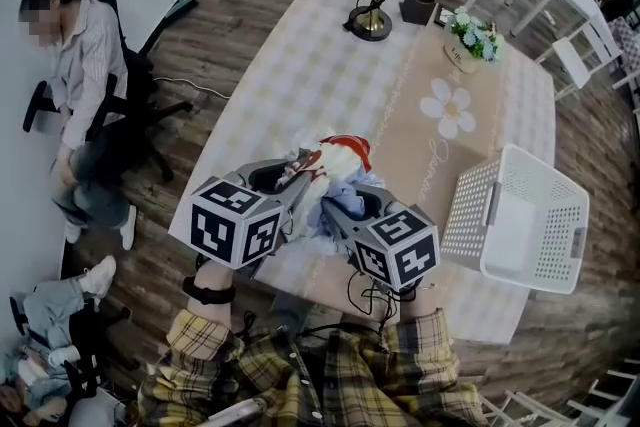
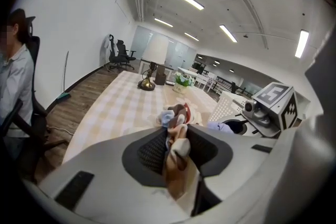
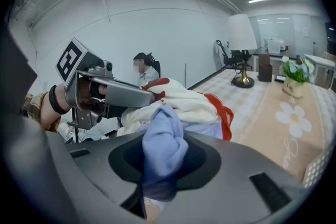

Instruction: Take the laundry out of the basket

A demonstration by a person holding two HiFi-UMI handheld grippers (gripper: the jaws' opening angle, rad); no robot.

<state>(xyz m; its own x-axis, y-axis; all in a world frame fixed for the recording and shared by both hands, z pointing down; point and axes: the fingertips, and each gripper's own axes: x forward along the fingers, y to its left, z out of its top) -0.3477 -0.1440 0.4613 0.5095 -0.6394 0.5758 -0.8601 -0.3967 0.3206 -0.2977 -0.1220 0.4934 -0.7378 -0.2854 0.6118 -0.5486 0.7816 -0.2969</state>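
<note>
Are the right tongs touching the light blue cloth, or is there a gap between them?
Touching. The right gripper view shows the right tongs closed on the light blue cloth; the fabric bunches up between both pads.

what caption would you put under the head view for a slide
The left gripper and right gripper each pinch the laundry above the checked table, white basket at their right.

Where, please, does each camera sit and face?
Head view: on the head, looking steeply down at table, laundry, basket; left gripper, right gripper, plaid sleeves show.
Left gripper view: rides that gripper, faces the lamp; jaws pinch beige cloth.
Right gripper view: rides that gripper, faces the left gripper; jaws pinch blue cloth.
Both gripper views share the lamp.
</note>
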